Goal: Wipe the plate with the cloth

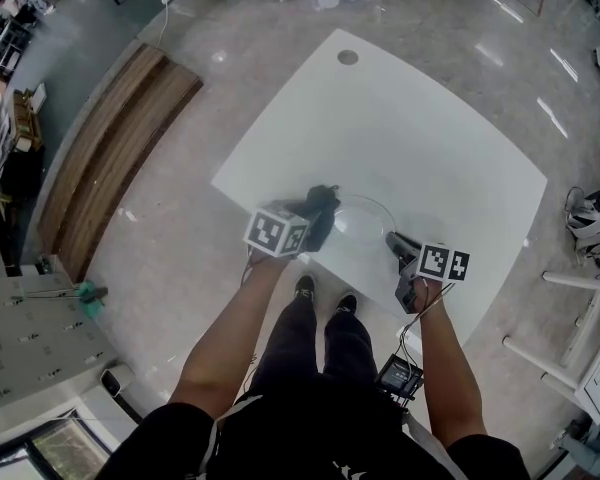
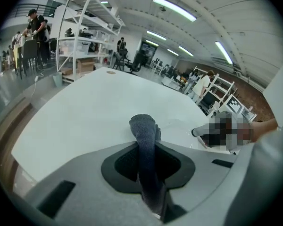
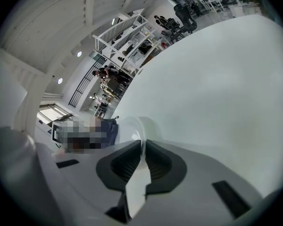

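The left hand-held gripper (image 2: 146, 164) was clenched on a dark grey cloth (image 2: 144, 126), which stood up between its jaws; the right hand-held gripper (image 3: 142, 160) pinched the rim of the clear plate (image 1: 365, 220); the cloth sat at the plate's left edge, both over the white desk (image 1: 420, 128), near the person's side.

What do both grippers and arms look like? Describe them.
Left gripper and right gripper: grey shells, dark ribbed fingers, each bearing a white cube with black square markers. Thin cable from the right one to a black box. Black short sleeves.
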A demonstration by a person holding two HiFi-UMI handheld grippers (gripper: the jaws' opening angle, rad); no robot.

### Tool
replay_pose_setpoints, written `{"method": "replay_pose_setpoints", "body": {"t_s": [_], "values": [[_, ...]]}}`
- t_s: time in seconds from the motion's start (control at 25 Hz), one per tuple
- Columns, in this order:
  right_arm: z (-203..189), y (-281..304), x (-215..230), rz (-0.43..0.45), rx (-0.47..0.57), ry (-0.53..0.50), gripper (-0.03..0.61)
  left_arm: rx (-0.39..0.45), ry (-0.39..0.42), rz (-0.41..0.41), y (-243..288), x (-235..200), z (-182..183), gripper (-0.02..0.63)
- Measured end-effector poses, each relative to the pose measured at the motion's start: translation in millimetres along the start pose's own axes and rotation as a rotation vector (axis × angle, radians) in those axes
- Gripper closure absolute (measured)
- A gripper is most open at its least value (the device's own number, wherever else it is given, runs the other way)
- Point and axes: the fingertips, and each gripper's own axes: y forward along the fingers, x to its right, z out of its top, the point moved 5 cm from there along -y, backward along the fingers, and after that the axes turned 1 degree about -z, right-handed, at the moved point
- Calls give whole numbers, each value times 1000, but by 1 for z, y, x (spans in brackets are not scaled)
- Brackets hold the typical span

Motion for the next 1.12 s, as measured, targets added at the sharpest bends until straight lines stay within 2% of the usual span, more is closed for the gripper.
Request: {"method": "replay_pose_setpoints", "body": {"t_s": [0.44, 0.8, 0.88, 1.12], "values": [[-1, 3, 3, -27, 3, -6, 551, 75, 7, 18, -43, -4, 6, 563], [-4, 2, 3, -71, -22, -25, 546, 93, 18, -73, -45, 39, -8, 563], [-3, 2, 3, -87, -27, -39, 516, 92, 24, -94, -44, 49, -10, 563], [-3, -7, 6, -90, -6, -23, 505, 100, 36, -138, -39, 72, -16, 563]]}}
